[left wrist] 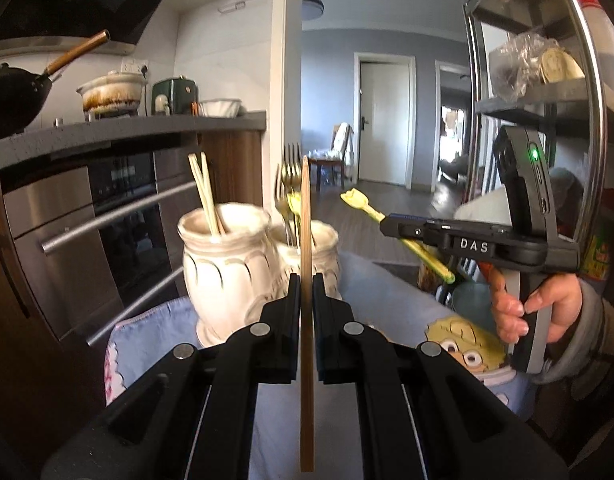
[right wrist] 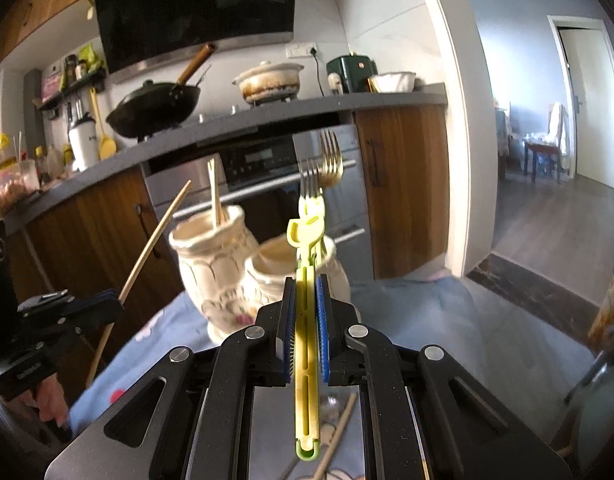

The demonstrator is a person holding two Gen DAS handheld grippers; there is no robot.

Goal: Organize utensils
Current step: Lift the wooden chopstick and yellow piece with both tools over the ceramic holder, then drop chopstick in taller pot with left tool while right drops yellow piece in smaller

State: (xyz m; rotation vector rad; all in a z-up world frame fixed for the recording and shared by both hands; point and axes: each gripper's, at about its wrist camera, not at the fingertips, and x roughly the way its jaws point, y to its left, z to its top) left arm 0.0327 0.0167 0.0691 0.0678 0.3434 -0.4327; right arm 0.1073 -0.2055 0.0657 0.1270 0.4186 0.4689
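Gripping chopstick (left wrist: 306, 240) upright in our left gripper (left wrist: 306, 292), jaws clamped – yellow-green utensil (right wrist: 306, 320) pinched in our right gripper (right wrist: 306, 292); both held above blue cloth (left wrist: 387, 284), near two cream jars (left wrist: 227, 264) holding chopsticks, forks (right wrist: 325, 164).

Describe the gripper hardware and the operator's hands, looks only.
Both grippers are matte black with silver pivot bolts. The right gripper has blue pads on its fingers; in the left wrist view it reads "DAS" in white, with a green LED and grey handle. The right hand is bare, with a grey sleeve.
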